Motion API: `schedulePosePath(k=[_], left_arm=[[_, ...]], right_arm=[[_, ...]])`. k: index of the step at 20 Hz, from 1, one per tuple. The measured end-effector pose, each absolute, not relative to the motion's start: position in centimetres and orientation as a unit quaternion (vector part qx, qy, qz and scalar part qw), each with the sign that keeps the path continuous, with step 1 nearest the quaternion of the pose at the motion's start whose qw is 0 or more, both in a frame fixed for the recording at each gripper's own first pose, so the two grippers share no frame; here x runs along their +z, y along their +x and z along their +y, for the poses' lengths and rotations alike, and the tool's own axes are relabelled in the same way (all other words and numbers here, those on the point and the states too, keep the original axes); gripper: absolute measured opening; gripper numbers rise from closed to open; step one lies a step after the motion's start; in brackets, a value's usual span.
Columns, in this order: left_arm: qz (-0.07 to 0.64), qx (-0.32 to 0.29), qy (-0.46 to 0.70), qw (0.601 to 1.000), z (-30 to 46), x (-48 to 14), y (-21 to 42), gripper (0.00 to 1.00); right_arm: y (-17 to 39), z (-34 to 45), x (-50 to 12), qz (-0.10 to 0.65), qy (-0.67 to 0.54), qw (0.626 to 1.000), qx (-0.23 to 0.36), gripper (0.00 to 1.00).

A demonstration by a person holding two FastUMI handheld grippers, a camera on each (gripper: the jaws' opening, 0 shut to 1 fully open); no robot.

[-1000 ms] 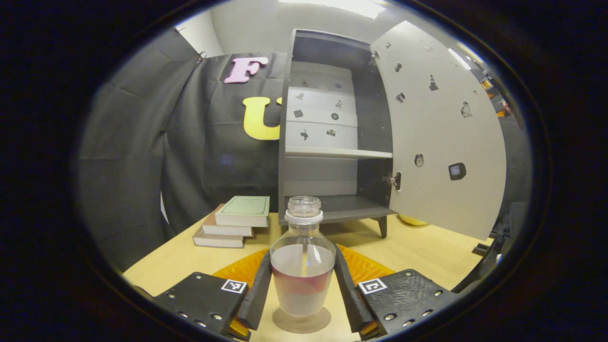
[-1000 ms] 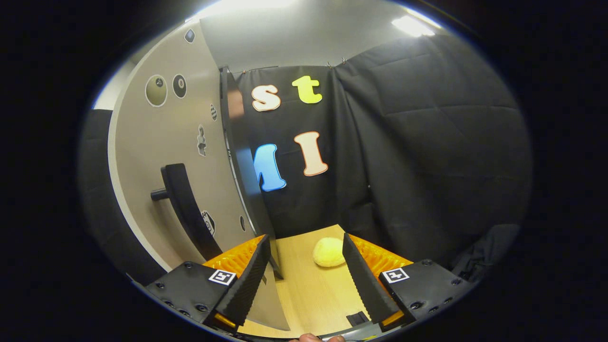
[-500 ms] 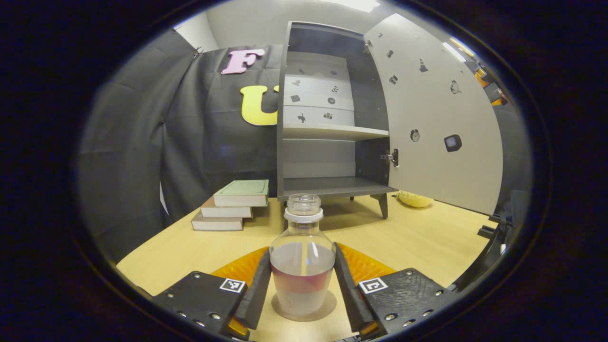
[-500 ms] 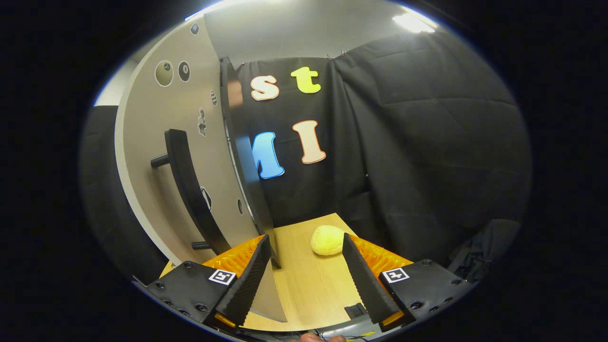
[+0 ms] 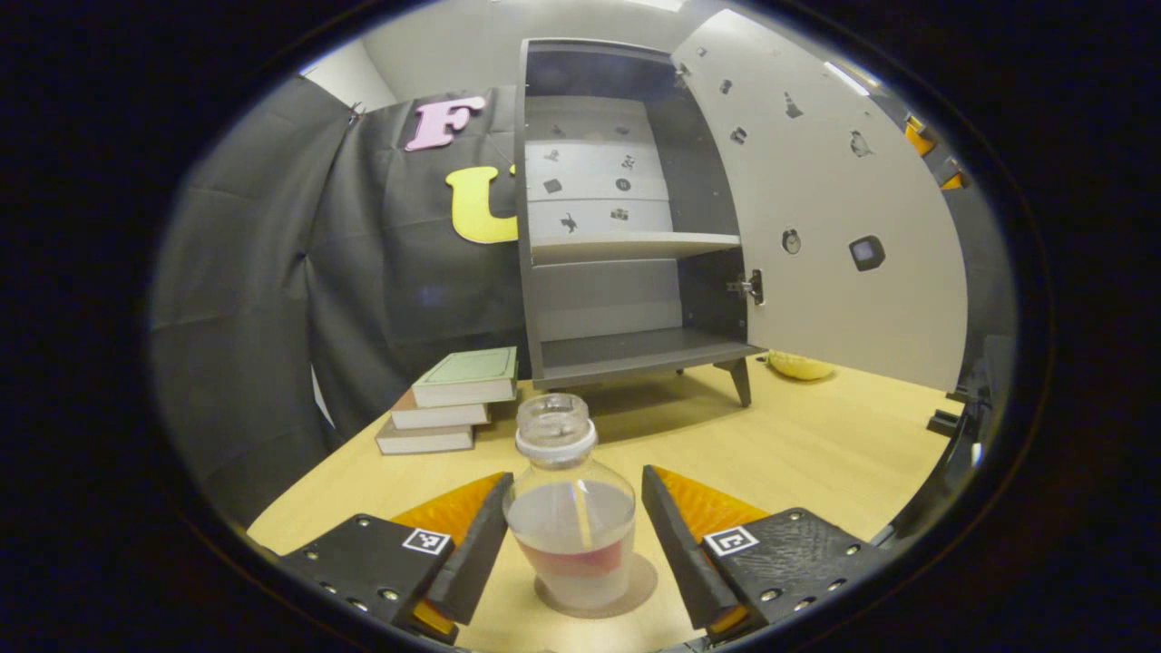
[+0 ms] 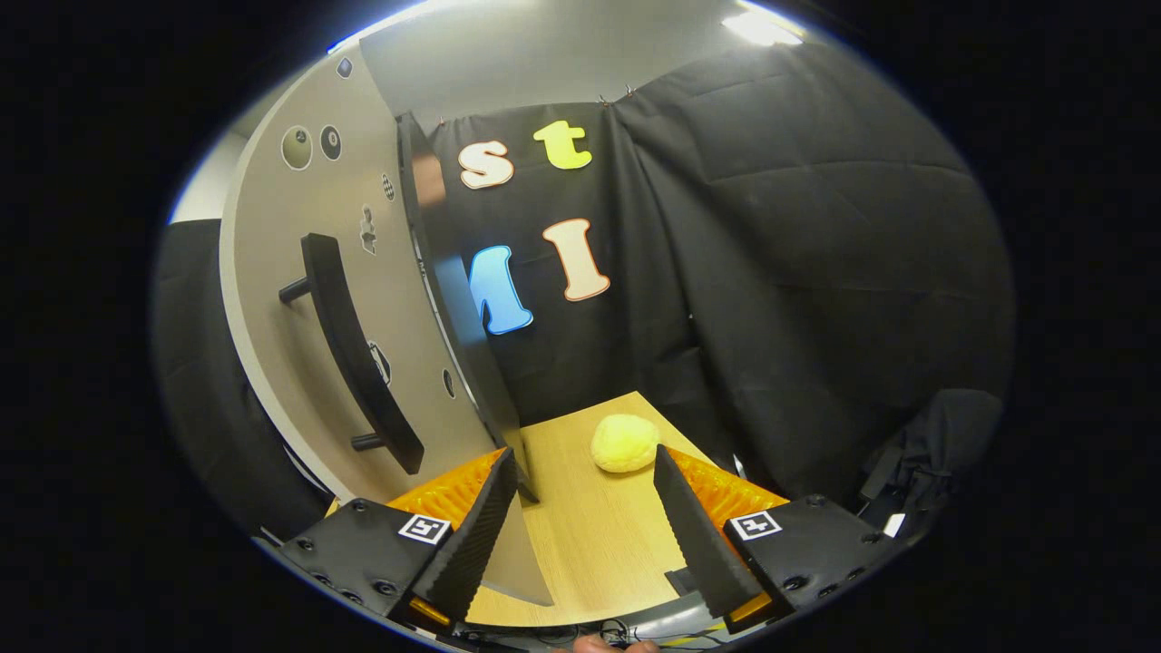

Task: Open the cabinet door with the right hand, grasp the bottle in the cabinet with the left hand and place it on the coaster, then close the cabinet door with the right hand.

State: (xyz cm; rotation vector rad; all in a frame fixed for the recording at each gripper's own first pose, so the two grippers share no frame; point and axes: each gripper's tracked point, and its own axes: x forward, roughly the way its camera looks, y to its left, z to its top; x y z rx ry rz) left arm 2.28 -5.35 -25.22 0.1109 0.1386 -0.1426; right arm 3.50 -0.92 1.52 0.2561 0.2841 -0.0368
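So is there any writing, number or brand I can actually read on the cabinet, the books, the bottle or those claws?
Nothing here reads as text.
Stickers on the cabinet door: small pictures; any digits are too small to read.
Top book: cover too blurred to read.
Bottle: no readable label.
Square markers on the left claw: black-and-white patterns, no words.
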Motion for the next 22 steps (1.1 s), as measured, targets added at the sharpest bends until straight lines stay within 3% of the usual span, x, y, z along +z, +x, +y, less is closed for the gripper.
schedulePosePath(k=[12, 17, 18, 22], left_arm=[[0.026, -0.089, 0.003, 0.996, -5.2, -14.9, 1.7, 0.86], [0.001, -0.074, -0.003, 0.997, -5.4, -8.5, 0.6, 0.83], [0.002, -0.07, -0.006, 0.998, -5.5, -7.7, 0.3, 0.86], [0.02, -0.033, -0.019, 0.999, -5.1, -4.6, -1.1, 0.83]], right_arm=[[2.8, -1.8, 1.7, 0.128, 0.141, 0.981, -0.035, 0.89], [4.4, -1.6, 2.0, 0.119, 0.141, 0.982, -0.027, 0.89], [4.9, -1.6, 2.3, 0.116, 0.137, 0.984, -0.022, 0.96], [6.0, -1.6, 3.8, 0.102, 0.132, 0.986, 0.0, 0.96]])
